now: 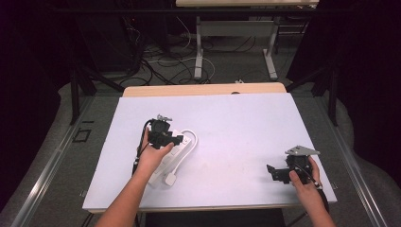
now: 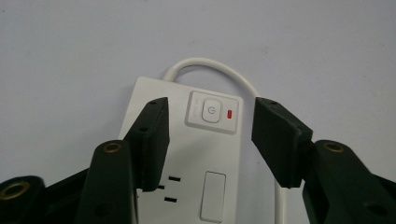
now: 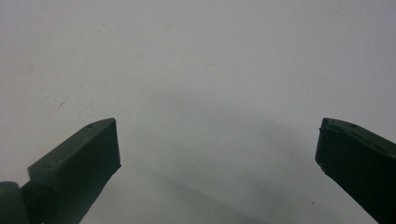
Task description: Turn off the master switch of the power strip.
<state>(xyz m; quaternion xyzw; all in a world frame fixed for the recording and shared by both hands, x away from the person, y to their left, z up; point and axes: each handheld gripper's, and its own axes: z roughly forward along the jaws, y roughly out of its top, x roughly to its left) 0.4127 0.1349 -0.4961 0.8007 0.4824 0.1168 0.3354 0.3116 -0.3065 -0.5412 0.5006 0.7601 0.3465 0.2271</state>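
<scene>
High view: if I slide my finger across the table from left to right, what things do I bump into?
The left gripper above the white power strip with its looped cord → a bare stretch of the white table top → the right gripper, held just above the table near its right edge.

White power strip (image 2: pixel 187 154) between the black left tongs (image 2: pixel 210 140), with white cord (image 2: pixel 219 70) beyond them, white power button (image 2: pixel 211 112) and 1 red indicator light (image 2: pixel 229 113) beside it. Black slots near the left pad. Pale grey-white tabletop (image 3: pixel 201 70) under the black right tongs (image 3: pixel 217 149), faintly smudged. White plug (image 1: pixel 170 179).
</scene>
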